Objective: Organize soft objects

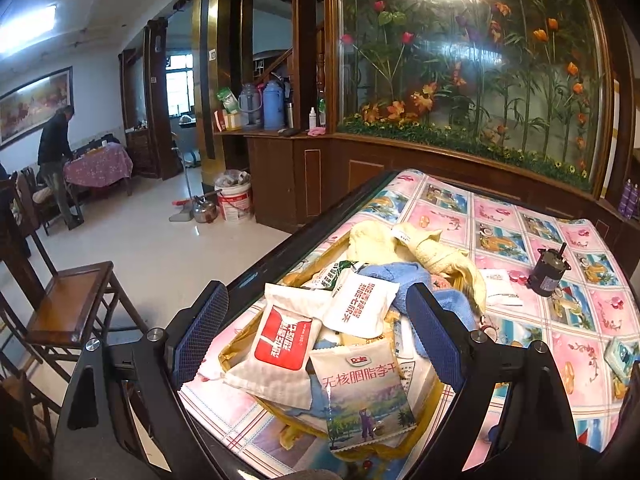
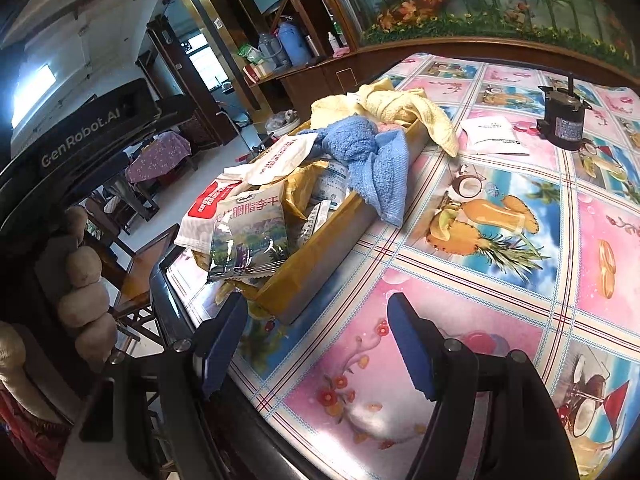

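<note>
The table (image 2: 500,240), under a fruit-print cloth, holds a cardboard box (image 2: 320,256) at its near left edge. The box brims with a yellow towel (image 2: 400,108) at its far end, a blue towel (image 2: 372,160) in the middle and snack packets (image 1: 360,392) nearest. A white packet (image 2: 494,136) and dark motor (image 2: 564,116) lie far right. The left gripper (image 1: 316,320) hangs over the packets, jaws spread, empty. The right gripper (image 2: 320,344) hovers beside the box, jaws spread, empty.

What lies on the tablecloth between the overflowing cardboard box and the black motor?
A flat white packet lies between the cardboard box and black motor, clearest in the right wrist view.
</note>
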`<action>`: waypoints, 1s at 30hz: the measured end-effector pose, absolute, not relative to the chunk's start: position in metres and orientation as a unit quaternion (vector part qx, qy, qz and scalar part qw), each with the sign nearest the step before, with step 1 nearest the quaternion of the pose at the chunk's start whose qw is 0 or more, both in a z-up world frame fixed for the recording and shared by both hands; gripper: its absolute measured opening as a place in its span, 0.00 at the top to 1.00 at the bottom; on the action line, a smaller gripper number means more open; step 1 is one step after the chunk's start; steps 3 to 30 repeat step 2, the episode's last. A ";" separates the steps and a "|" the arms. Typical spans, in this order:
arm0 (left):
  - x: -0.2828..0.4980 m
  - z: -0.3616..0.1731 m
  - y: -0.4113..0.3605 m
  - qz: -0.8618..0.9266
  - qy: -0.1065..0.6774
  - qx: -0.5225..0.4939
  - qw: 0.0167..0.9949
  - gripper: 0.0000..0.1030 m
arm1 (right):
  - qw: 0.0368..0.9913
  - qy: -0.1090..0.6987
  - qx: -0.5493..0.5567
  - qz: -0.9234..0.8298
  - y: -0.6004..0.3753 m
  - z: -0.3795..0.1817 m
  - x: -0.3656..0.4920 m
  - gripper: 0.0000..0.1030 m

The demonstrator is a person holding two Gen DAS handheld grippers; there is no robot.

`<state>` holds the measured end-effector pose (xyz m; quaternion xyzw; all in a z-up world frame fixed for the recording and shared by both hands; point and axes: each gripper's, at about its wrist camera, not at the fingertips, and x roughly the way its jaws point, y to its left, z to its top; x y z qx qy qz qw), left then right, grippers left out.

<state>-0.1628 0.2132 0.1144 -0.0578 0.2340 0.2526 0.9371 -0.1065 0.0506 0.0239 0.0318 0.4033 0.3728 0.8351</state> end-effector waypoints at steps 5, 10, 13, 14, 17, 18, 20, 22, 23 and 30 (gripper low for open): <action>-0.162 0.114 0.210 0.254 0.232 -0.053 0.938 0.11 | 0.837 0.403 0.036 0.368 0.047 0.024 -0.104 0.30; -0.162 0.114 0.210 0.254 0.232 -0.053 0.938 0.11 | 0.837 0.403 0.036 0.368 0.047 0.024 -0.104 0.30; -0.162 0.114 0.210 0.254 0.232 -0.053 0.938 0.11 | 0.837 0.403 0.036 0.368 0.047 0.024 -0.104 0.30; -0.162 0.114 0.210 0.254 0.232 -0.053 0.938 0.11 | 0.837 0.403 0.036 0.368 0.047 0.024 -0.104 0.30; -0.162 0.114 0.210 0.254 0.232 -0.053 0.938 0.11 | 0.837 0.403 0.036 0.368 0.047 0.024 -0.104 0.30; -0.162 0.114 0.210 0.254 0.232 -0.053 0.938 0.11 | 0.837 0.403 0.036 0.368 0.047 0.024 -0.104 0.30; -0.162 0.114 0.210 0.254 0.232 -0.053 0.938 0.11 | 0.837 0.403 0.036 0.368 0.047 0.024 -0.104 0.30; -0.162 0.114 0.210 0.254 0.232 -0.053 0.938 0.11 | 0.837 0.403 0.036 0.368 0.047 0.024 -0.104 0.30; -0.162 0.114 0.210 0.254 0.232 -0.053 0.938 0.11 | 0.837 0.403 0.036 0.368 0.047 0.024 -0.104 0.30; -0.162 0.114 0.210 0.254 0.232 -0.053 0.938 0.11 | 0.837 0.403 0.036 0.368 0.047 0.024 -0.104 0.30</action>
